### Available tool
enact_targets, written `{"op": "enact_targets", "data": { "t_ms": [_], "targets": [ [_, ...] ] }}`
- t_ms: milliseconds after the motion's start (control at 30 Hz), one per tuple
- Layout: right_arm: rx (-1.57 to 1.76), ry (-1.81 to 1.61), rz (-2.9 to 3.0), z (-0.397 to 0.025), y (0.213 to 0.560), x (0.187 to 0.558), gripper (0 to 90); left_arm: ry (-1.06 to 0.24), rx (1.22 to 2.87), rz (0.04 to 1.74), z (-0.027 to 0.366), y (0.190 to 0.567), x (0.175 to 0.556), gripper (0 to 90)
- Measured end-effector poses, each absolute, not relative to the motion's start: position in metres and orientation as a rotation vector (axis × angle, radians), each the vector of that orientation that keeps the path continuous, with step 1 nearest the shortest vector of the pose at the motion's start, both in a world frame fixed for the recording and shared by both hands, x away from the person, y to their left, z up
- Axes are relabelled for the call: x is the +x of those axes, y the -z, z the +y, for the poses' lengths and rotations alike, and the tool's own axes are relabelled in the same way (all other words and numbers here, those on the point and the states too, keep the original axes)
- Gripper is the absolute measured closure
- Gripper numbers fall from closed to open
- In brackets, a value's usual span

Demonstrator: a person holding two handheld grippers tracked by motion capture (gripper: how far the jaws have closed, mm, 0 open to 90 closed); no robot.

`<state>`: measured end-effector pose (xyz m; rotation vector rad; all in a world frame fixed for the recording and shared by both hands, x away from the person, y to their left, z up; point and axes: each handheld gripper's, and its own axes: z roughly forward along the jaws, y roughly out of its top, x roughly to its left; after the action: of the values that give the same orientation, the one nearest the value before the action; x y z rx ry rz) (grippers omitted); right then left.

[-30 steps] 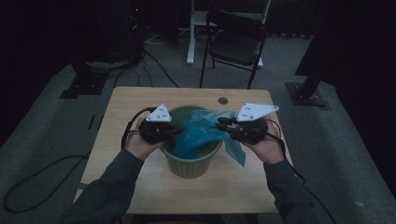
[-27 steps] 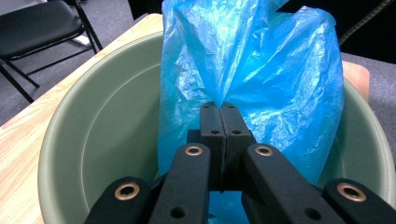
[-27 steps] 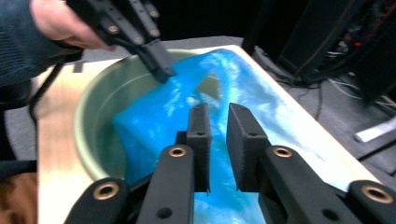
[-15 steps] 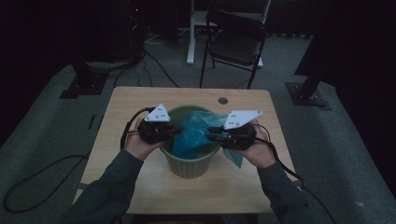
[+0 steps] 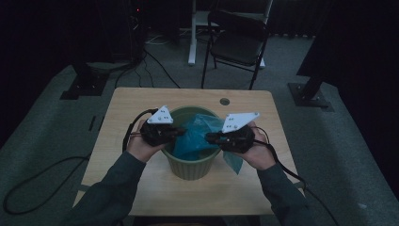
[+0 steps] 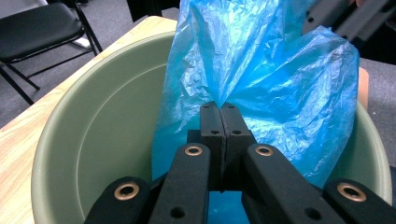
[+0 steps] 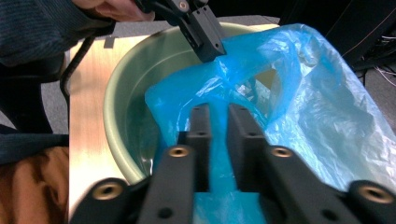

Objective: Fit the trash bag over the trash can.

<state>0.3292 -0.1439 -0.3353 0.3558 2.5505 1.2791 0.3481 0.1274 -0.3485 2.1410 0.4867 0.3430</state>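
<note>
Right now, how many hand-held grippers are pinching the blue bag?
1 for certain: the left hand-held gripper, shut on the blue bag over the green bin. The right hand-held gripper straddles it, jaws apart.

We see a bin [image 5: 190, 165] on the table [image 5: 141, 101], a bag [image 5: 195, 136] in it, one side hanging over its right rim, and a chair [image 5: 240, 40] behind the table.

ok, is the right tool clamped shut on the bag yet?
No, in the right gripper view the right tool has a visible gap between its jaws, with the blue bag film running through that gap over the green bin.
</note>
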Motion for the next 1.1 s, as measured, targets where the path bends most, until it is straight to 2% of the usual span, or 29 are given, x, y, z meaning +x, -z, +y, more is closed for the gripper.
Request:
{"op": "enact_targets", "data": {
  "t_ms": [67, 1100],
  "targets": [
    [0.364, -1.26, 2.548, -0.145, 0.335, 0.329, 90.0, -0.346, 2.138, 0.491, 0.129, 0.349, 0.347, 90.0],
    [0.755, -1.081, 2.42, -0.186, 0.342, 0.363, 90.0, -0.344, 2.05, 0.632, 0.186, 0.361, 0.342, 90.0]
  ]
}}
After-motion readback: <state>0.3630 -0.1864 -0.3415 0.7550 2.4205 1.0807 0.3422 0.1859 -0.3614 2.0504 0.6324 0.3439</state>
